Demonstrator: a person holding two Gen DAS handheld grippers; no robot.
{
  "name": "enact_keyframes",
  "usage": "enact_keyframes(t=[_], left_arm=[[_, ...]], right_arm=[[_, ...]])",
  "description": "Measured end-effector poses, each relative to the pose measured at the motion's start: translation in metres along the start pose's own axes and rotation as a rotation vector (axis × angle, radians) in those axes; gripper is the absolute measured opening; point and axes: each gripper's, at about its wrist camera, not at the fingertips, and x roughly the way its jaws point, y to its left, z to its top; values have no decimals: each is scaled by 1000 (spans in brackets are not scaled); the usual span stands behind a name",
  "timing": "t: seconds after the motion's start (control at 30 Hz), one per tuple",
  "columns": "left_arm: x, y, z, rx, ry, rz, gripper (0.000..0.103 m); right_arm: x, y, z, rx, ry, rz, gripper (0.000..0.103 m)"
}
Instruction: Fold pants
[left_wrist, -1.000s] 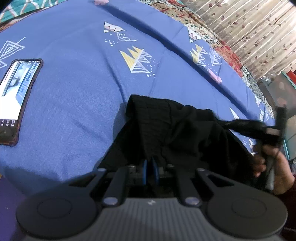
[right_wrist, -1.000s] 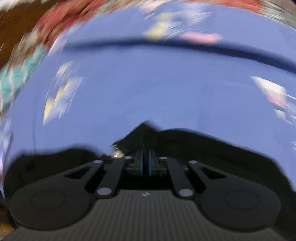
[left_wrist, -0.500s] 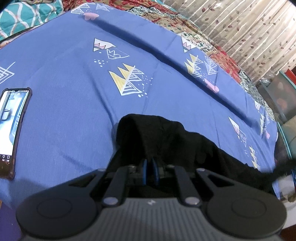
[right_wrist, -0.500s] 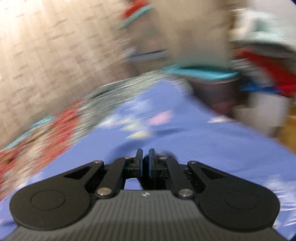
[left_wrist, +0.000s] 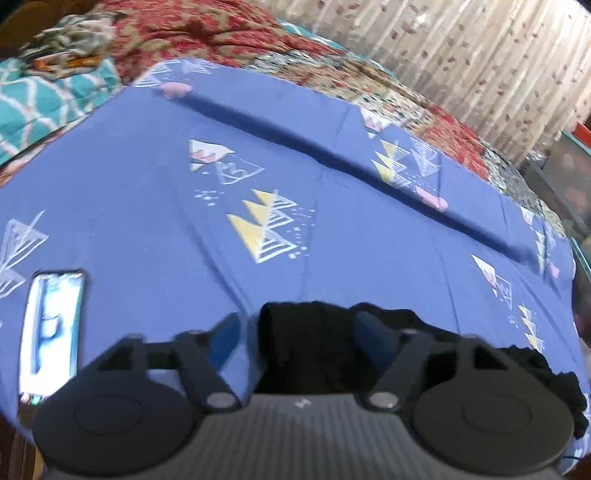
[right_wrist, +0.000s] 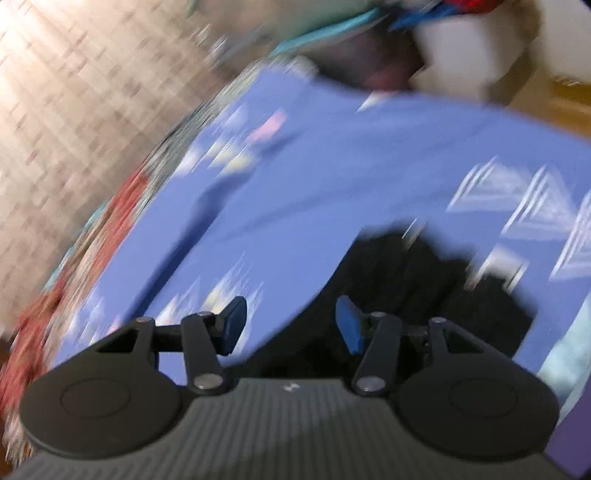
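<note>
The black pants (left_wrist: 317, 347) lie bunched on the blue patterned bedsheet (left_wrist: 332, 229), stretching to the right edge of the left wrist view. My left gripper (left_wrist: 295, 339) is open just above them, its jaws spread either side of the cloth and holding nothing. In the blurred right wrist view the pants (right_wrist: 417, 280) lie below and right of centre. My right gripper (right_wrist: 290, 325) is open and empty above their edge.
A lit phone (left_wrist: 51, 328) lies on the sheet at the left. A long fold (left_wrist: 332, 147) crosses the sheet's far side. A red patterned quilt (left_wrist: 207, 33) and a curtain (left_wrist: 461, 48) lie beyond the bed. A white container (right_wrist: 465, 48) stands past the bed's corner.
Both grippers were shut on the pants and have opened, letting the cloth go. The left has pulled back and tilted up. The right swung round fast toward the bed's corner.
</note>
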Motion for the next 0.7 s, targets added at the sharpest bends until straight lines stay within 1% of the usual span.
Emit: enact_keyframes(t=[0.03,0.07,0.1,0.13,0.17,0.2,0.23,0.27,0.3,0.33,0.37,0.4,0.43,0.5,0.57,0.63,0.7], left_arm=[[7,-1,2,0,12,-6,84],[16,-3,3,-9,40,-12,84],[26,-5,2,-21,81,-37,83],[34,-7,1,-30,111,-61,81],[41,-8,-2,-39,139,-76,76],[46,-9,-5,-43,156,-76,73],[49,-10,-9,-45,167,-79,59],[52,-10,-12,-47,176,-91,36],[55,-11,-16,-49,191,-110,23],[56,-13,-19,-47,197,-118,3],[55,-16,-20,-36,186,-110,2],[49,-19,-20,-14,154,-90,2],[44,-21,-18,8,122,-75,2],[33,-21,-7,20,56,-79,2],[29,-23,7,13,10,-93,2],[30,-26,23,2,-26,-87,2],[36,-27,36,-25,-50,-90,3]], right_arm=[[3,10,-11,-33,44,33,57],[8,20,-19,-68,83,57,57],[16,31,-23,-108,121,72,57],[21,43,-35,-159,156,80,57],[24,52,-44,-199,176,79,58],[31,59,-51,-239,197,70,58],[38,64,-59,-274,216,53,58],[49,68,-66,-284,241,32,58],[59,68,-72,-276,279,28,56],[66,69,-78,-277,318,37,28],[69,73,-83,-285,348,49,7],[69,77,-82,-287,351,55,7],[62,80,-74,-274,318,90,7],[45,90,-46,-245,224,174,7],[38,105,-15,-240,134,204,7],[45,127,18,-249,68,220,7],[67,151,47,-241,21,214,7]])
